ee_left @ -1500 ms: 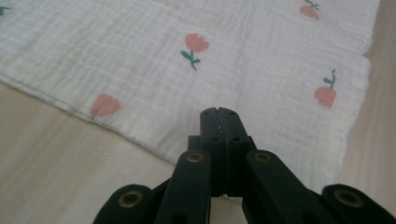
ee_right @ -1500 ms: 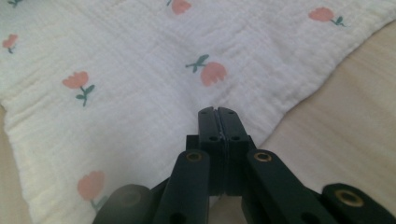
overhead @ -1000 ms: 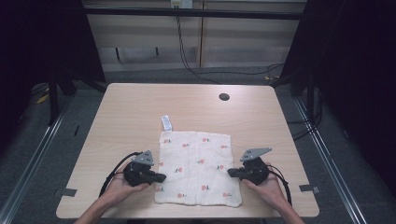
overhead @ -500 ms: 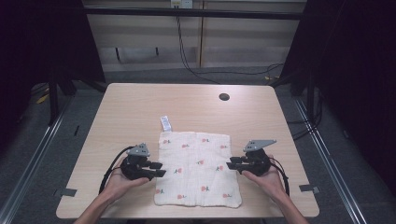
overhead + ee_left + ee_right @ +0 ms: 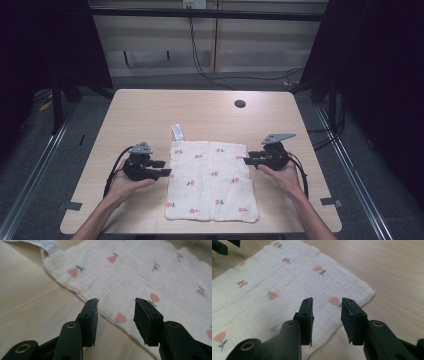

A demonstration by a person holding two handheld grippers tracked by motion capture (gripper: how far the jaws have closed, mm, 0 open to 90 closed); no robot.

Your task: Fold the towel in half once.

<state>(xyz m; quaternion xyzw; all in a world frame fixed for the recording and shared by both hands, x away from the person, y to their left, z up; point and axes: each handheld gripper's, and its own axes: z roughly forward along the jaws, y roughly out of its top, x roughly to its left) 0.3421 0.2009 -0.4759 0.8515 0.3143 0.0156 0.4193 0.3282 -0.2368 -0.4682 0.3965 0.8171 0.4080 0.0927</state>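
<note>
A white cloth (image 5: 212, 180) printed with small pink flowers lies flat on the wooden table (image 5: 150, 110), its label (image 5: 177, 132) sticking out at the far left corner. My left gripper (image 5: 164, 168) sits at the cloth's left edge, the right gripper (image 5: 247, 158) at its right edge. In the left gripper view the left gripper (image 5: 116, 302) is open just above the hem of the cloth (image 5: 140, 267). The right gripper (image 5: 327, 301) is open over the cloth (image 5: 287, 277) near a corner. Both pairs of jaws have just been opening, with nothing pinched between them.
A dark round hole (image 5: 240, 103) is set in the table near its far edge. Bare wood surrounds the cloth. Cables (image 5: 200, 55) run across the floor behind the table, and metal rails (image 5: 40, 150) flank it. The left gripper (image 5: 219, 246) appears far off in the right gripper view.
Both grippers were shut at the cloth's side edges; their jaws have opened. Both hands have shifted a little away from the person along the cloth's sides. The cloth lies as before.
</note>
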